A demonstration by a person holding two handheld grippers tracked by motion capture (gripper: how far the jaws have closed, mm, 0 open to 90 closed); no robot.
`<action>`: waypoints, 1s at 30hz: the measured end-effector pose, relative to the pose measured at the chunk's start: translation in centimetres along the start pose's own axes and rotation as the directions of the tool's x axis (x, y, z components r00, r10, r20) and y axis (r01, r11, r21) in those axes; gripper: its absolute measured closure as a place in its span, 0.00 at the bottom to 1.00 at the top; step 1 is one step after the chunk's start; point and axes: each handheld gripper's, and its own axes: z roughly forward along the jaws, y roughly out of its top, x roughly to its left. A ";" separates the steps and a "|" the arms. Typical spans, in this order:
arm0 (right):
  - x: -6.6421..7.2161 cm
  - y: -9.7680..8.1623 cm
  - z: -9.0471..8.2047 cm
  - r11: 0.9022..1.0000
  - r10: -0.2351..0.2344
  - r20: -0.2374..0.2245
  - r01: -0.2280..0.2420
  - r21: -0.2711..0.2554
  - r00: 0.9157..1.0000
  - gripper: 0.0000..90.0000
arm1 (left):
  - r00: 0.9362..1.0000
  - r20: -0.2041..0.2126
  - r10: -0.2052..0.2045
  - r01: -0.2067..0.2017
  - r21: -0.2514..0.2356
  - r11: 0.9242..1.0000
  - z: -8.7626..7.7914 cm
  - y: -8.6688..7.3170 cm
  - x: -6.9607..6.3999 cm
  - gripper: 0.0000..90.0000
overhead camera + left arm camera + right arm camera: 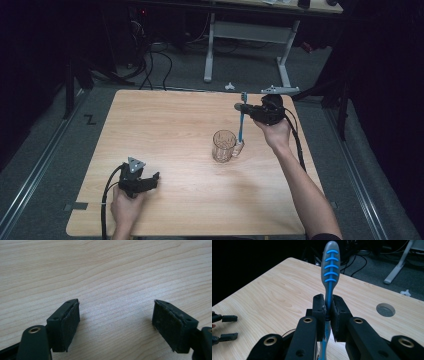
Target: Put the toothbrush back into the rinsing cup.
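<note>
One toothbrush (330,277), grey and blue, is pinched upright between the pads of the right gripper (328,312), jaws clamped tight on its handle, and in the high view it hangs head-up just above and beside the one clear glass mug (223,145) standing right of the middle of the wooden table (165,125). Two grippers on show, and the left gripper (150,180) rests low on the near left of the table, well apart from the mug, its jaws spread wide with bare wood between them.
</note>
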 end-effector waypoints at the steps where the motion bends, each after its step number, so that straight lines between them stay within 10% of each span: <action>1: 0.0 0.0 0.0 1.000 0.000 -0.001 0.000 0.001 1.000 0.92 | 1.000 0.000 0.000 0.000 0.000 1.000 0.0 0.0 0.0 0.25; 30: 0.0 -1.5 -0.7 0.999 -0.013 -0.007 0.013 0.037 1.000 0.92 | 1.000 0.000 0.000 0.000 0.000 1.000 0.0 0.0 0.0 0.25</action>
